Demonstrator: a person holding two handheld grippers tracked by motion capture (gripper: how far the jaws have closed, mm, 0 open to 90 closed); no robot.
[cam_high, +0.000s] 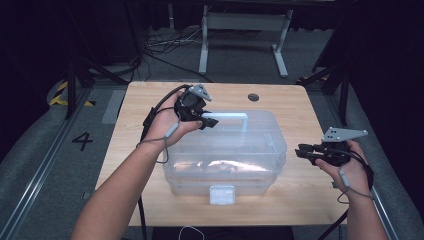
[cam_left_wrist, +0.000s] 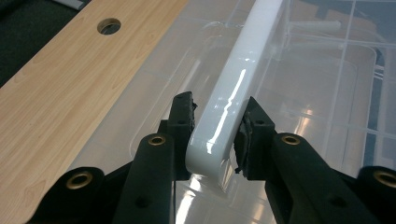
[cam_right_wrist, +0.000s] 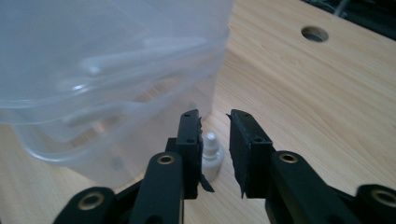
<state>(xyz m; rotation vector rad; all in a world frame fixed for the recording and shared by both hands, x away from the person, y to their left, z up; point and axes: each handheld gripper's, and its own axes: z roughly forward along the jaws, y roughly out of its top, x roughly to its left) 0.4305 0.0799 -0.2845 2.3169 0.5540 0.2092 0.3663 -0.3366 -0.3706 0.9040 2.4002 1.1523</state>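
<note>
Two grippers at the clear storage box

Nearest me, the right gripper (cam_high: 303, 151) hangs unclenched just beside the box (cam_high: 227, 167) (a small white wheel (cam_right_wrist: 211, 154) sits under it); farther back, the left gripper (cam_high: 212, 121) is clamped around the white handle (cam_left_wrist: 229, 100) on its lid.

Clear plastic storage box (cam_high: 225, 150), lidded, sits at frame centre in the high view. White bar handle (cam_high: 231, 117) lies across the lid top. White latch (cam_high: 222, 194) at the box's lower edge.
</note>
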